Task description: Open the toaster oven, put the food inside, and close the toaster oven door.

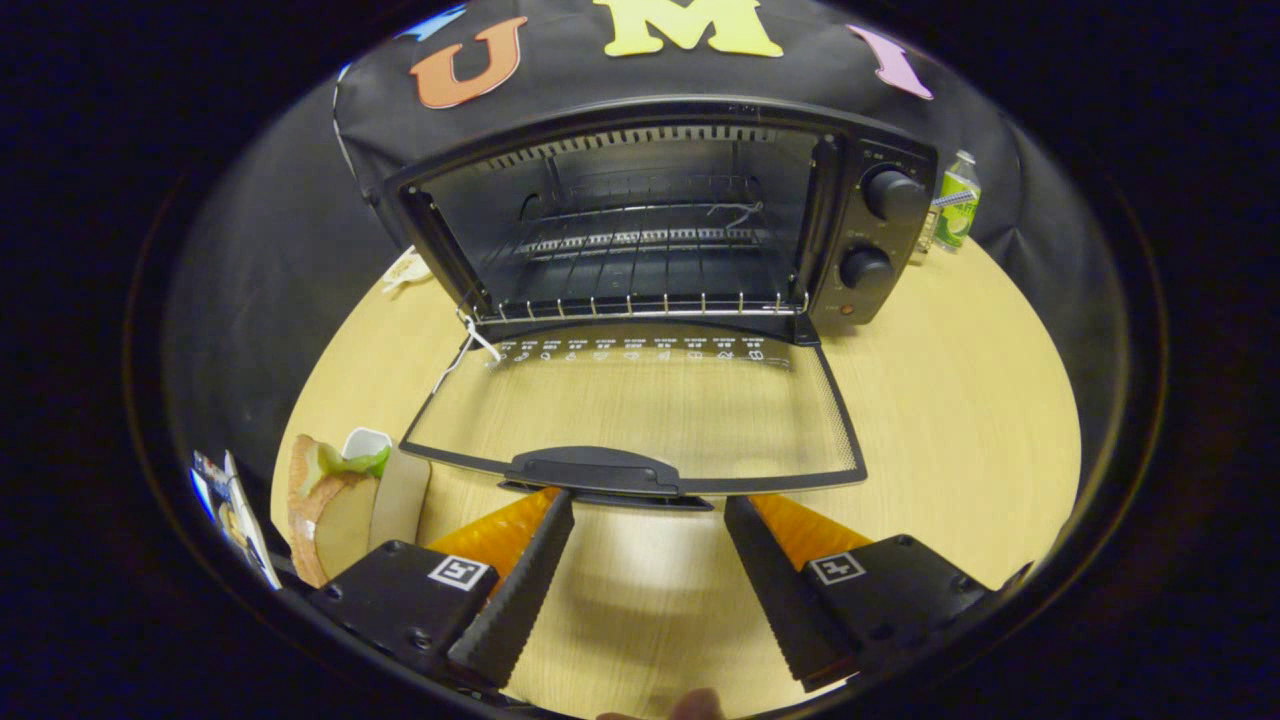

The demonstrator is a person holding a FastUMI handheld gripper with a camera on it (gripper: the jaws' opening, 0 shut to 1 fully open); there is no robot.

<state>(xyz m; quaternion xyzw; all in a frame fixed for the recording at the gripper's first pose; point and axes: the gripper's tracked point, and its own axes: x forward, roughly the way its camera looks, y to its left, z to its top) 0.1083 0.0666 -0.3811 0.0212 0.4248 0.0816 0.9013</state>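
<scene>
Desk (950,400) space carries the toaster oven (660,215), its glass door (640,410) folded flat so the rack is reachable. Your gripper (648,520) hovers just short of the door handle (592,470), jaws released and empty, because the food (330,490) waits beside your left finger.

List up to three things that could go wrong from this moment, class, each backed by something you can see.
1. The open gripper sits right at the door handle; pushing ahead could knock the lowered door.
2. The food lies beside the fingers, off to the door's side; swinging toward it could clip the door's corner.
3. A string hangs at the hinge and might snag.
</scene>
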